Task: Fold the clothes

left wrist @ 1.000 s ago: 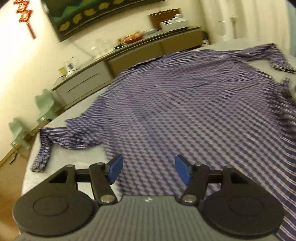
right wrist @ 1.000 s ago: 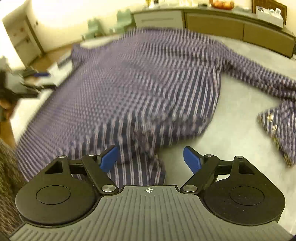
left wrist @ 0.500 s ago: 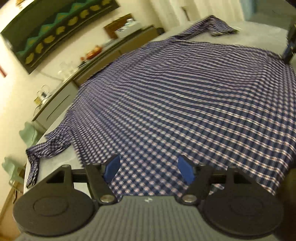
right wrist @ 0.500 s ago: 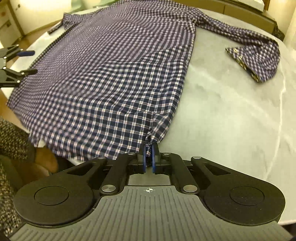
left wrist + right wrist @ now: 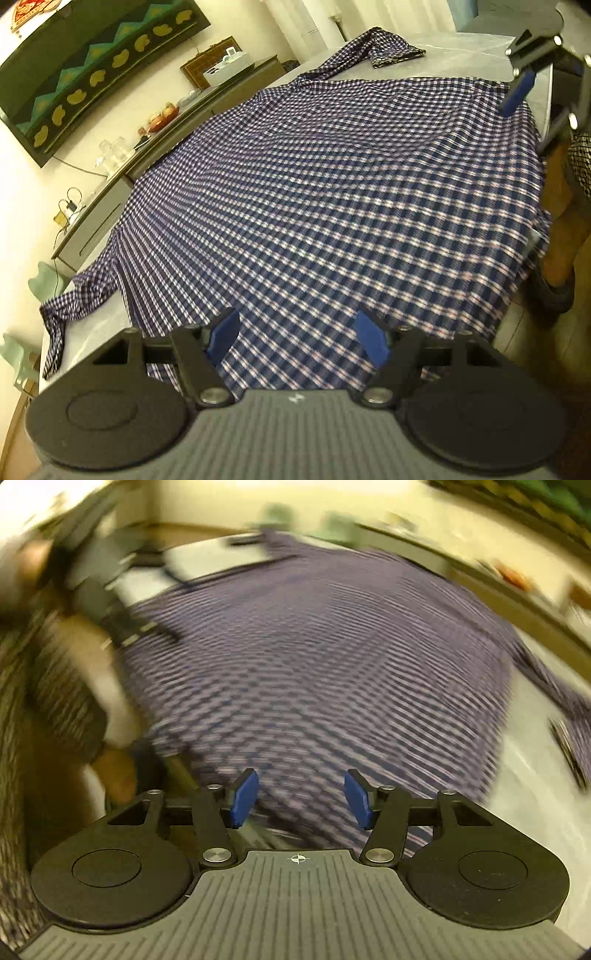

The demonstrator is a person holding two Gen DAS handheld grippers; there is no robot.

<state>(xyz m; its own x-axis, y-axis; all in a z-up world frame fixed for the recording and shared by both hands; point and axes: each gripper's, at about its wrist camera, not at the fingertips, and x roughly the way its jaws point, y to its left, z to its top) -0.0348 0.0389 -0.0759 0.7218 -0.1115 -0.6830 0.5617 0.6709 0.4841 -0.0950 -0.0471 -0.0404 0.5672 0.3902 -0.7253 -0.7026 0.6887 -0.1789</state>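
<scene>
A blue and white checked shirt point(image 5: 325, 192) lies spread flat over a pale table, one sleeve point(image 5: 70, 302) trailing left and the other point(image 5: 373, 48) at the far end. My left gripper point(image 5: 297, 338) is open and empty, just above the shirt's near hem. My right gripper point(image 5: 301, 799) is open and empty over the shirt point(image 5: 325, 657), in a view blurred by motion. It also shows in the left wrist view point(image 5: 532, 85) at the shirt's far right corner.
The pale table point(image 5: 99, 325) shows bare at the left and far end. A long sideboard point(image 5: 177, 122) with small items runs along the wall. Pale green chairs point(image 5: 48, 280) stand left. The person's body point(image 5: 62, 686) is left of the shirt.
My right gripper let go of the shirt's hem corner, opened, and swung fast over the shirt. My left gripper stayed open and shifted a little along the hem.
</scene>
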